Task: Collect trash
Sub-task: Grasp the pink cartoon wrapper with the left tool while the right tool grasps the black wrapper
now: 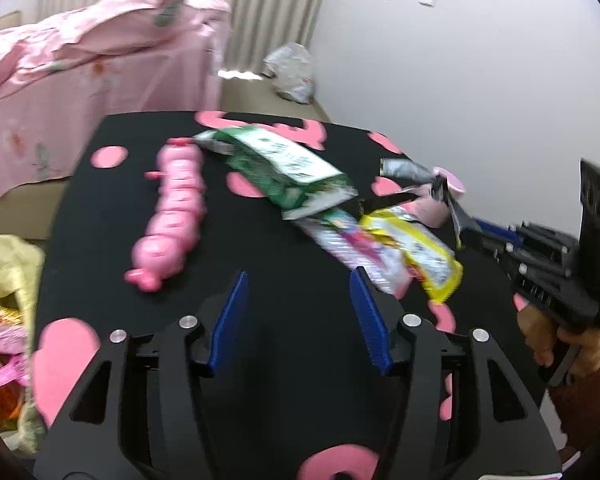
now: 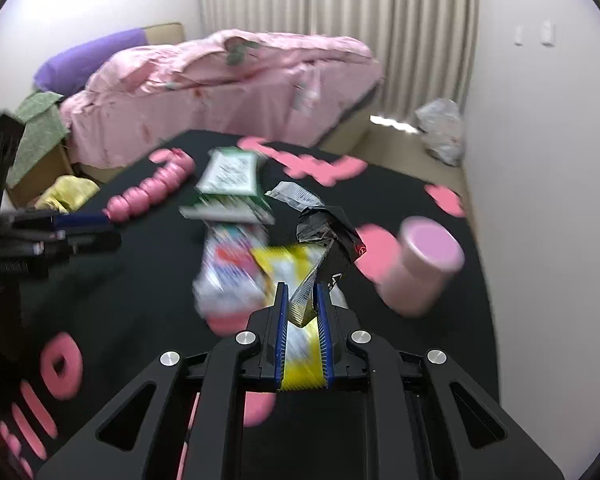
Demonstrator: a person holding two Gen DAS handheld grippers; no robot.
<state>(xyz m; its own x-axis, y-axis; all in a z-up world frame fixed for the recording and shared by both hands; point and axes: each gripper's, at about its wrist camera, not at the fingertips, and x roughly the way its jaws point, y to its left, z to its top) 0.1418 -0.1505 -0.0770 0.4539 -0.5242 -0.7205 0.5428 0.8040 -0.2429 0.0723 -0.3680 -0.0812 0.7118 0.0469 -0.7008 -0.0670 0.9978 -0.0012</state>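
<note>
left wrist view: to the left of your left tongs (image 1: 298,304), beside the bench (image 1: 112,216), a yellow bag (image 1: 8,276) stands open with crumpled wrappers inside, red and pink among them. your left tongs are spread apart above the black cloth with nothing between the blue pads. ahead and to the right of them lies a heap of trash: a green and white packet (image 1: 284,164), a white and pink wrapper (image 1: 352,244) and a yellow packet (image 1: 416,256), overlapping one another. ahead and to the left lies a pink segmented toy (image 1: 172,216), apart from the heap.

in the right wrist view your right tongs (image 2: 303,294) are pressed together, pinching a crumpled black and silver wrapper (image 2: 328,232), which stands up out of the pads over the yellow packet (image 2: 288,264). the wrapper is creased and foil-like, silver at the pinched end. just right of it a pink cup (image 2: 424,268) lies tilted on the bench. everything but the wrapper is blurred.
</note>
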